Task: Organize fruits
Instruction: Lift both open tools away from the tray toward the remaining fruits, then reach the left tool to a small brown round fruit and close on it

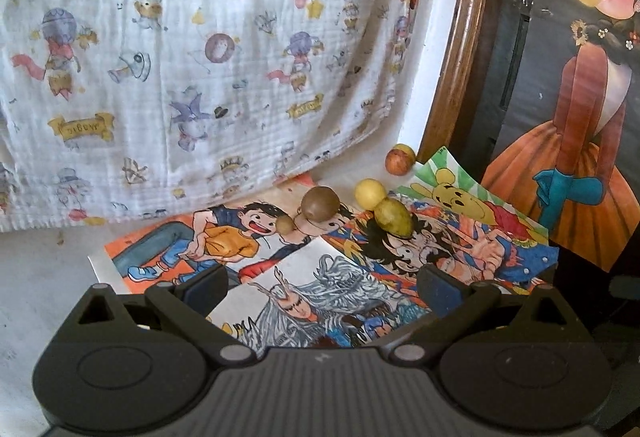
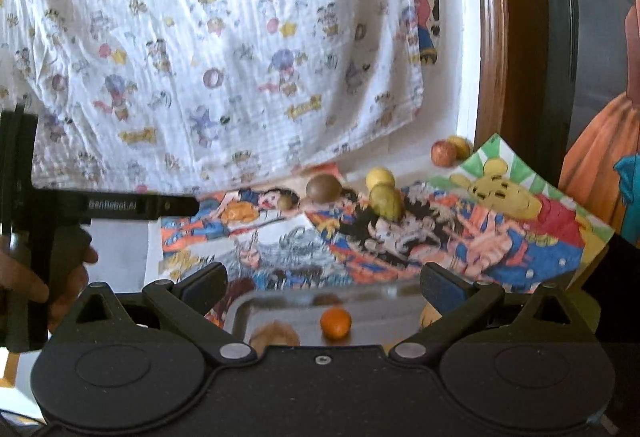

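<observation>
Several small fruits lie on cartoon drawings: a brown round fruit (image 1: 320, 202) (image 2: 323, 188), a tiny brown one (image 1: 285, 225) (image 2: 285, 201), a yellow one (image 1: 370, 191) (image 2: 379, 177), a green-yellow one (image 1: 393, 217) (image 2: 385, 201) and a reddish one (image 1: 399, 159) (image 2: 443, 153) near the wall. My left gripper (image 1: 320, 287) is open above the drawings, well short of the fruits. My right gripper (image 2: 322, 287) is open over a metal tray (image 2: 280, 307), where an orange fruit (image 2: 335, 322) and a pale fruit (image 2: 274, 333) lie.
A patterned white cloth (image 1: 200, 57) hangs behind the fruits. A wooden frame (image 1: 460, 49) and a large painting (image 1: 580, 97) stand at the right. The other gripper's body (image 2: 100, 205) and a hand (image 2: 48, 277) are at the left of the right wrist view.
</observation>
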Tool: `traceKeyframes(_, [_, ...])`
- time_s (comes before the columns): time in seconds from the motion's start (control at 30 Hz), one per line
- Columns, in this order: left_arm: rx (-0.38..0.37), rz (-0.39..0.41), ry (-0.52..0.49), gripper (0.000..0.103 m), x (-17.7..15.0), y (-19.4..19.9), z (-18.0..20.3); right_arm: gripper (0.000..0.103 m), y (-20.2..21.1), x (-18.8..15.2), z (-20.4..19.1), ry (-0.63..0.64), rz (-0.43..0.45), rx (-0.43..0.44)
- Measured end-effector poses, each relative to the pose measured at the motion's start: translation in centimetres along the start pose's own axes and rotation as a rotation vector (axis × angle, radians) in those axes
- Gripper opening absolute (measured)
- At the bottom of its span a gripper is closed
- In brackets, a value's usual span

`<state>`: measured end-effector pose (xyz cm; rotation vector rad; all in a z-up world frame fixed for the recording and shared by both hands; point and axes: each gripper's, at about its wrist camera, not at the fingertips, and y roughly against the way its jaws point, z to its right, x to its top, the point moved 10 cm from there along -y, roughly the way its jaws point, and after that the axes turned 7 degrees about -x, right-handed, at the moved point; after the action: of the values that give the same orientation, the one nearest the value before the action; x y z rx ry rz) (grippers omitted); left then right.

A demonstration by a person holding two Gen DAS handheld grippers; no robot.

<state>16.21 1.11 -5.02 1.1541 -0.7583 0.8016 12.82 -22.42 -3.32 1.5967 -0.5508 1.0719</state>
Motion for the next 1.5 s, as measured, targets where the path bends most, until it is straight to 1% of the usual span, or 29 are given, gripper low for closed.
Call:
traceKeyframes(0.17, [0.012, -0.006, -0.004, 0.102, 0.4, -1.0, -0.4, 0.102, -1.1, 1.9, 0.5, -0.002, 0.017, 0.000])
traceKeyframes(0.33, [0.023, -0.026, -0.009, 0.103, 0.5, -2.9, -1.0, 0.102, -3.1, 3.2, 1.1, 0.000, 0.021, 0.008])
traceKeyframes(0.5, [0.031, -0.055, -0.010, 0.102, 0.6, -6.1, -1.7, 0.102, -6.1, 4.5, 2.0, -0.033, 0.007, 0.029])
traceKeyframes(0.7, [0.031, -0.084, -0.021, 0.102, 1.1, -10.2, -2.2, 0.102, -10.0, 6.2, 3.1, -0.041, -0.001, 0.028])
traceKeyframes(0.93, [0.034, -0.091, -0.033, 0.102, 2.1, -13.0, -2.5, 0.102, -12.6, 8.3, 4.0, -0.035, 0.008, 0.020])
traceKeyframes(1.07, [0.042, -0.097, -0.040, 0.102, 2.6, -14.1, -3.0, 0.102, -13.5, 9.1, 4.2, -0.029, 0.014, 0.019])
traceKeyframes(1.23, [0.070, -0.109, -0.048, 0.102, 2.5, -15.9, -4.2, 0.102, -14.7, 9.6, 4.3, -0.030, 0.008, 0.018])
traceKeyframes(1.5, [0.074, -0.145, -0.043, 0.102, 2.2, -18.6, -5.3, 0.103, -17.2, 9.9, 4.2, -0.025, -0.008, 0.023])
